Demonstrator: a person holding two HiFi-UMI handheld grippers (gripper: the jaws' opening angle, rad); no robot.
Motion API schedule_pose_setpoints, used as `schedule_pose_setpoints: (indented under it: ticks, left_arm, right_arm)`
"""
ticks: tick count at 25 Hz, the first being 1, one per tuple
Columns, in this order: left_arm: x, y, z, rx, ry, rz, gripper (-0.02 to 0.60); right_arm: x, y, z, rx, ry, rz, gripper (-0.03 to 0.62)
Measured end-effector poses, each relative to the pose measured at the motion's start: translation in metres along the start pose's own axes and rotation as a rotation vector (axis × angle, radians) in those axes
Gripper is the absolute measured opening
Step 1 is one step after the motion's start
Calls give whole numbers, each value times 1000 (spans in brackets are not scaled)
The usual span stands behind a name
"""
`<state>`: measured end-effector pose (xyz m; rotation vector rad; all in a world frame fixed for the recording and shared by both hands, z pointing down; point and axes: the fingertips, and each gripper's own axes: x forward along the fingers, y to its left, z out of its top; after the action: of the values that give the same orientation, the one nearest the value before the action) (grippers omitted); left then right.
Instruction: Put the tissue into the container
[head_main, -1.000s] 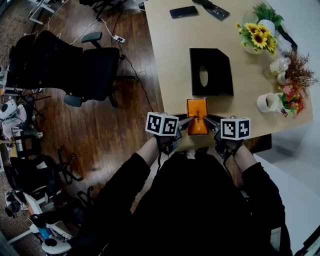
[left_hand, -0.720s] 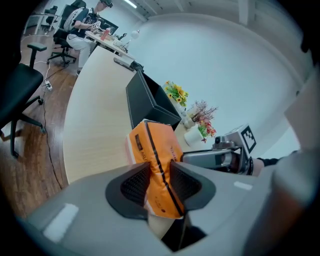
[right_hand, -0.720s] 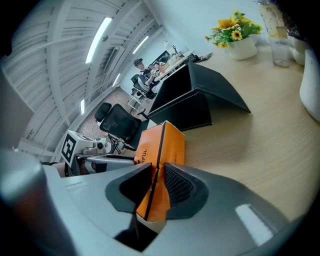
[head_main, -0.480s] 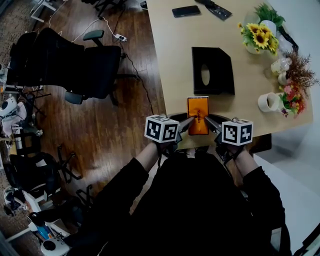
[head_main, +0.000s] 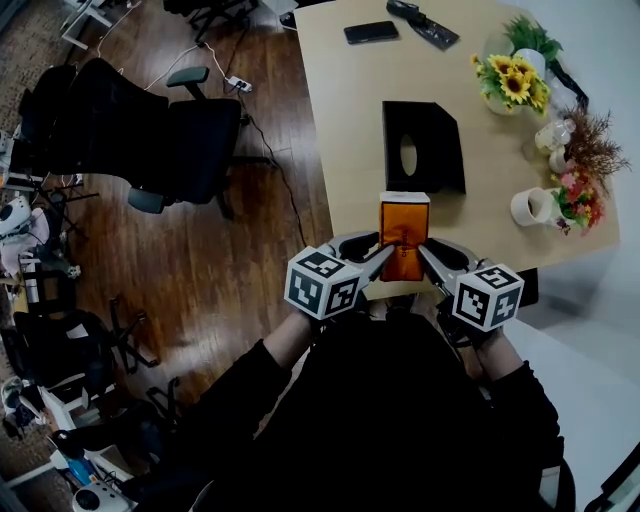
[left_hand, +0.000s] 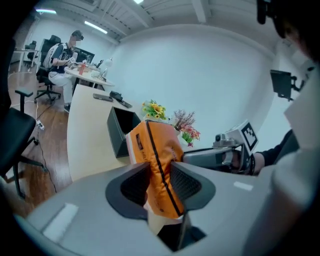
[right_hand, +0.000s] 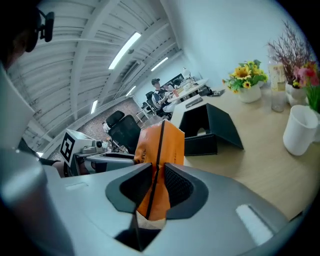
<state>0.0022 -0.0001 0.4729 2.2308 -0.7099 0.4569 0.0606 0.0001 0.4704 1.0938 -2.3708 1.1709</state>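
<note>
An orange tissue pack (head_main: 404, 238) hangs above the near edge of the wooden table (head_main: 350, 130), held from both sides. My left gripper (head_main: 380, 259) is shut on its left edge, and in the left gripper view the pack (left_hand: 156, 165) fills the jaws. My right gripper (head_main: 424, 256) is shut on the right edge, with the pack (right_hand: 156, 165) pinched between its pads. The black tissue container (head_main: 421, 147) with an oval slot stands on the table just beyond the pack; it also shows as the container (left_hand: 119, 131) and the container (right_hand: 207, 129) in the gripper views.
A white mug (head_main: 532, 206) and flower pots (head_main: 513, 82) stand along the table's right side. A black phone (head_main: 370, 32) and a dark case (head_main: 425, 22) lie at the far end. Black office chairs (head_main: 150, 140) stand on the wood floor to the left.
Both grippers have risen together with the orange pack, lifting it off the table's near edge and tilting it more upright. The container has not moved.
</note>
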Motion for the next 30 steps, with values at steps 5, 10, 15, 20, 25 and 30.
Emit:
schedule_pose_setpoints:
  ticks: [5,10,15,20,25,30]
  left_arm:
    - [-19,-28,32,135,-82,-5,106]
    - [-38,-48,63,214,-155,-16,104]
    - [-60,-61,81,280,-216,-20,104]
    - [-76,-67,90,313,-255,-41,104]
    - [-96,-70,98,368,-289,-54,104]
    - [-112,-63,103,380,-318,-87,103]
  right_arm:
    - [-27,20,26,-39,-113,-18,80]
    - [-49,42,57,-88,-207,-32,78]
    - [-62,66,76,-161,-267,-42,78]
    - [-69,84,85,-207,-300,-57,78]
    - [-71,104,91,-225,-325,-76,78]
    - [-64,122,97,-260,-345,-117,77]
